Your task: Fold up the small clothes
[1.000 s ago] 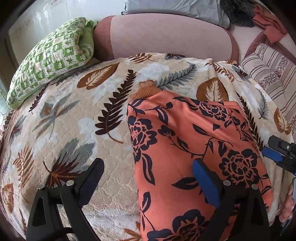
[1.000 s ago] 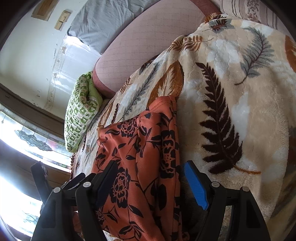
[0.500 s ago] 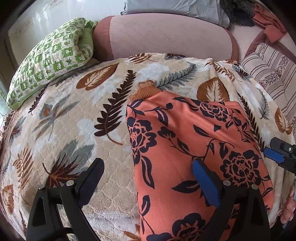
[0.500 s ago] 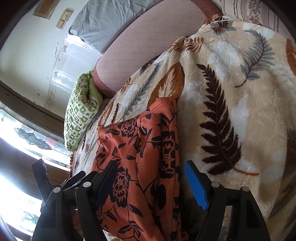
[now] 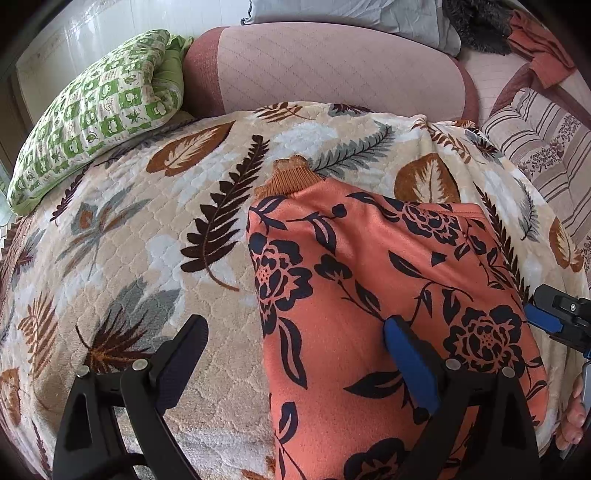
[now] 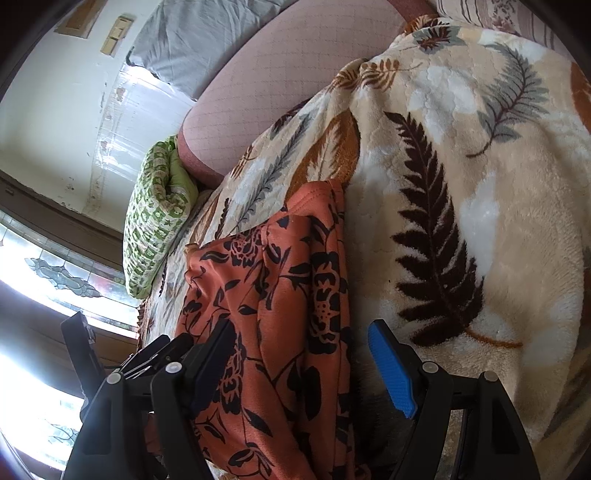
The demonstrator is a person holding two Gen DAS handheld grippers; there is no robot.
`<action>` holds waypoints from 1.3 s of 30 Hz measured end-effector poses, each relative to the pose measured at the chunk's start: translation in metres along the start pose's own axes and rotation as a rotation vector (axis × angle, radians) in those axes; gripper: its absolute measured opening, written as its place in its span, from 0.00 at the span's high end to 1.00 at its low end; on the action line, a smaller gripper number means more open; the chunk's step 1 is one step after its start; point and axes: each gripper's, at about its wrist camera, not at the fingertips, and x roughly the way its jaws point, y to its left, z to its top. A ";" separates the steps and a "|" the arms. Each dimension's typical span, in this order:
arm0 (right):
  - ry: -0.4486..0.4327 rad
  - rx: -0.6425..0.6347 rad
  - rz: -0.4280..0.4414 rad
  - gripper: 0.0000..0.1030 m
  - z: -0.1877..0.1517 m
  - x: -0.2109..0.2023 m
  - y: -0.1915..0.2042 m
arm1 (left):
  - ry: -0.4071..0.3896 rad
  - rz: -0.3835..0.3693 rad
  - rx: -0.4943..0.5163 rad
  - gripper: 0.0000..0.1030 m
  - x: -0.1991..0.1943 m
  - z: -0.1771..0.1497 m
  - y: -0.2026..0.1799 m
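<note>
An orange garment with a black flower print (image 5: 373, 284) lies folded on the leaf-patterned blanket (image 5: 155, 236), its ribbed brown cuff (image 5: 288, 177) pointing to the far side. My left gripper (image 5: 291, 350) is open and straddles the garment's near left edge, empty. My right gripper (image 6: 303, 354) is open over the garment (image 6: 280, 295) at its right edge, empty. The right gripper's tip shows in the left wrist view (image 5: 554, 317) beside the garment's right side.
A green checked pillow (image 5: 99, 110) lies at the far left. A pink sofa back (image 5: 332, 70) runs behind the blanket, with grey cloth (image 5: 354, 11) on top. A striped cushion (image 5: 543, 140) sits at the right. A window (image 6: 48, 266) is at the left.
The left view has crept slightly forward over the garment. The right gripper has drifted a little outward along the garment's right edge. Both stay open.
</note>
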 end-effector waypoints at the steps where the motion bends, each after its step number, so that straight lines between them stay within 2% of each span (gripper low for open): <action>1: 0.001 0.002 0.001 0.25 0.000 0.001 0.000 | 0.000 -0.001 0.000 0.07 0.000 0.000 0.000; 17: 0.014 0.002 0.007 0.25 0.003 0.008 0.000 | -0.004 -0.007 -0.009 0.07 -0.007 0.001 0.004; 22: 0.002 0.004 0.003 0.25 0.002 0.002 -0.002 | -0.033 -0.074 -0.058 0.07 -0.026 0.004 0.025; 25: -0.002 0.030 0.007 0.25 0.002 0.002 -0.007 | 0.027 -0.130 -0.090 0.07 -0.015 0.005 0.036; 29: 0.009 0.042 0.012 0.23 0.002 0.006 -0.010 | 0.079 -0.199 -0.099 0.07 0.002 -0.001 0.031; 32: 0.015 0.054 0.019 0.23 0.002 0.008 -0.014 | 0.088 -0.251 -0.094 0.07 0.007 -0.004 0.023; 39: 0.040 0.070 0.089 0.23 0.002 0.015 -0.011 | 0.126 -0.285 -0.096 0.07 0.019 -0.008 0.019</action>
